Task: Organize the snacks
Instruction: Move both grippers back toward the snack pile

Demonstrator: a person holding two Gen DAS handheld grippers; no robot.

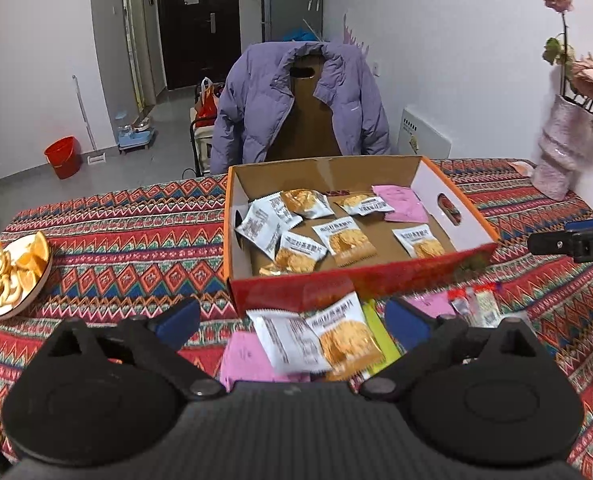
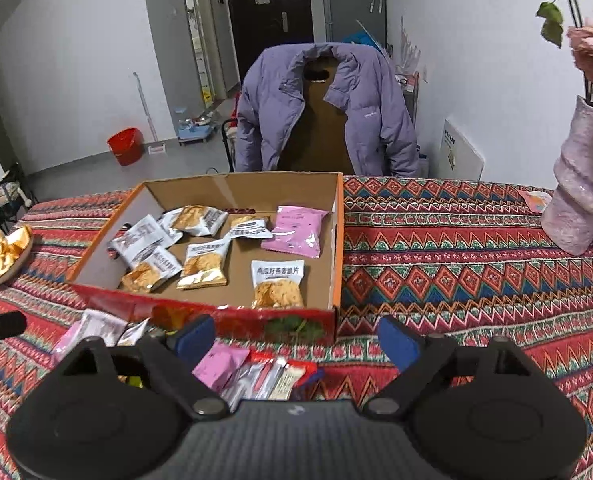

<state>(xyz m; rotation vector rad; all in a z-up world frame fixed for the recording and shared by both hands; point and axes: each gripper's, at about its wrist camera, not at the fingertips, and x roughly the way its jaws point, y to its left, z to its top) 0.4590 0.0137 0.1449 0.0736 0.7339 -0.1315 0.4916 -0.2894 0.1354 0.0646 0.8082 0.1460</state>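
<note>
Several snack packets (image 2: 200,266) are lying inside the cardboard box (image 2: 338,240). More packets (image 1: 320,340) are waiting on the surface (image 2: 476,248) at the box's near side. Both the left gripper (image 1: 292,320) and right gripper (image 2: 296,340) are hovering with fingers wide, holding nothing.

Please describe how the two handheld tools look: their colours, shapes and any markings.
Each tool is matte black. The left tool and right tool have two rounded housings, angled arms with round metal pivot bolts, a ribbed centre body and blue finger pads. Seen from the left camera, the right tool's side shows white letters "DA". No cables or sleeves are visible.
</note>
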